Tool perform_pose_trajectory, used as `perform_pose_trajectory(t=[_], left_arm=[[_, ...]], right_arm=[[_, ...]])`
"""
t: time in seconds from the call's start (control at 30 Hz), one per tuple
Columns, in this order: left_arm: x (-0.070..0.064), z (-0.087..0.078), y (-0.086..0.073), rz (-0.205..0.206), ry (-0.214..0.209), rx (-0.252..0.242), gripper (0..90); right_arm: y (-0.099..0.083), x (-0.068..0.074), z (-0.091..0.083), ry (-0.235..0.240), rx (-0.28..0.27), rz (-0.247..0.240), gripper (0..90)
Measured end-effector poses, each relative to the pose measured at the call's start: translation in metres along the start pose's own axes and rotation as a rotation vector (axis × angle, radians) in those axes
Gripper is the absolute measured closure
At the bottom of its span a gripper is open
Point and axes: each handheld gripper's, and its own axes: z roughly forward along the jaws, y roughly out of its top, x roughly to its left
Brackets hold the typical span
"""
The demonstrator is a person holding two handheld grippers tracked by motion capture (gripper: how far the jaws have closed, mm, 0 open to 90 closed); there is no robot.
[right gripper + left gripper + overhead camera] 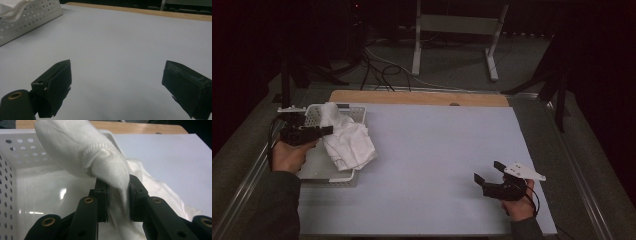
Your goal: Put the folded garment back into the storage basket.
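One white cloth (346, 140), crumpled and soft with a stitched hem, drapes over the right rim of the white perforated basket (313, 113) at the far left of the counter (432, 165), spilling onto the pale surface. Your left gripper (117, 195) has its fingers clamped on a fold of that cloth, pointing right above the basket. Your right gripper (488, 172) rests low at the near right, fingers spread wide, holding nothing.

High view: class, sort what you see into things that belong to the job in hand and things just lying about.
In the job: white cloth; white perforated basket; left gripper, clamping the cloth.

Lying about: white frame and cables on the floor beyond the table; right gripper, idle, fingers apart.
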Motion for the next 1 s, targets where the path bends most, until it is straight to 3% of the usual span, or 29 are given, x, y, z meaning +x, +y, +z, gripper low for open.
perform_pose_trajectory(t=[0.6, 1.0], left_arm=[[0.013, -0.001, -0.014, -0.002, 0.015, 0.018, 73.9], [0.012, 0.005, -0.016, 0.042, 0.027, 0.039, 73.9]], right_arm=[[0.000, 0.001, 0.001, 0.001, 0.005, -0.004, 9.2], [0.000, 0.000, 0.000, 0.002, -0.001, -0.002, 9.2]])
